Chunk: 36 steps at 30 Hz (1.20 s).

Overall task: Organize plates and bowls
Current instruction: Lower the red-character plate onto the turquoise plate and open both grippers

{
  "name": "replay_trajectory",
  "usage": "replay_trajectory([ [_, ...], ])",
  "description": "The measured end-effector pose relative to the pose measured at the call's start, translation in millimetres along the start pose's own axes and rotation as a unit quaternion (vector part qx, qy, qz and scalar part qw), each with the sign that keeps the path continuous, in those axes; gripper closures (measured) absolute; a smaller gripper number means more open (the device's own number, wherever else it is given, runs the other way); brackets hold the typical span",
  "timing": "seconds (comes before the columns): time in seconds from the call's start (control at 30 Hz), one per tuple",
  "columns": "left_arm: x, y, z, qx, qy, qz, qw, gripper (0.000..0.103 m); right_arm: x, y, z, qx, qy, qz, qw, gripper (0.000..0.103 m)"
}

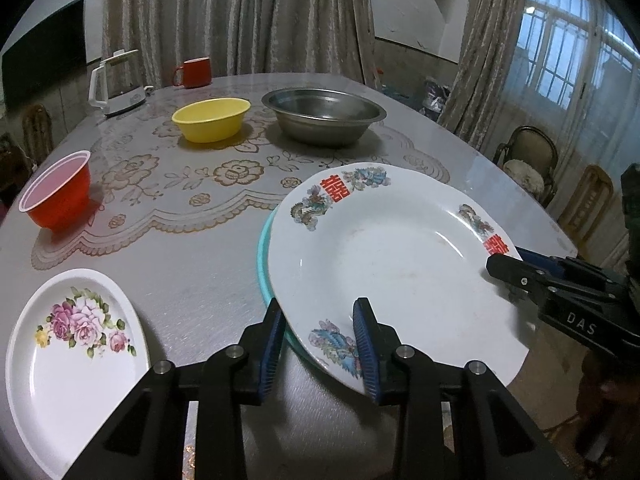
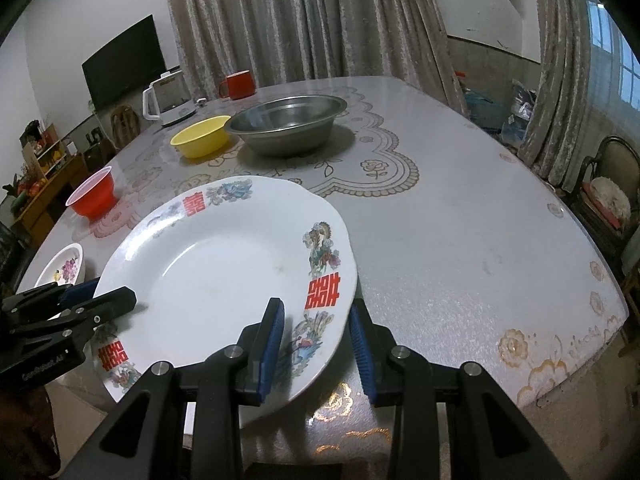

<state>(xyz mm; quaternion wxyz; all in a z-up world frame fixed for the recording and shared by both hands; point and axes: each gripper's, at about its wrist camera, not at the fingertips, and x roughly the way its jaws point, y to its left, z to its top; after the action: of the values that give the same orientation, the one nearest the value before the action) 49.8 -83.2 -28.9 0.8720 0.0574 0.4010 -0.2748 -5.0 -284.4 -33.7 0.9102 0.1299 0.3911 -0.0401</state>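
Note:
A large white plate (image 1: pixel 392 264) (image 2: pixel 216 264) with red characters and dragon prints is held between both grippers near the table's front edge. My left gripper (image 1: pixel 320 344) (image 2: pixel 114 290) is shut on its near-left rim, one pad on top and one underneath. On the opposite rim my right gripper (image 2: pixel 316 340) (image 1: pixel 506 258) is shut the same way. The rim of a teal plate (image 1: pixel 264 264) shows just under the white plate's left edge; the rest of it is hidden. Whether the two plates touch, I cannot tell.
A rose-printed white plate (image 1: pixel 76 344) lies at the front left. A red bowl (image 1: pixel 56 192), a yellow bowl (image 1: pixel 212 118) and a steel basin (image 1: pixel 324 114) stand farther back on the table (image 2: pixel 460 240). At the far edge are a white kettle (image 1: pixel 116 84) and red mug (image 1: pixel 194 72).

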Motion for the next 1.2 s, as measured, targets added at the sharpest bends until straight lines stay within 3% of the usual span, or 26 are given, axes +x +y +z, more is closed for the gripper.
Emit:
replay_trajectory([
  [1.2, -22.7, 8.1, -8.7, -0.015, -0.007, -0.002, 0.9999, 0.067, -8.6, 0.6, 2.9, 0.018, 0.003, -0.002, 1.000, 0.069],
])
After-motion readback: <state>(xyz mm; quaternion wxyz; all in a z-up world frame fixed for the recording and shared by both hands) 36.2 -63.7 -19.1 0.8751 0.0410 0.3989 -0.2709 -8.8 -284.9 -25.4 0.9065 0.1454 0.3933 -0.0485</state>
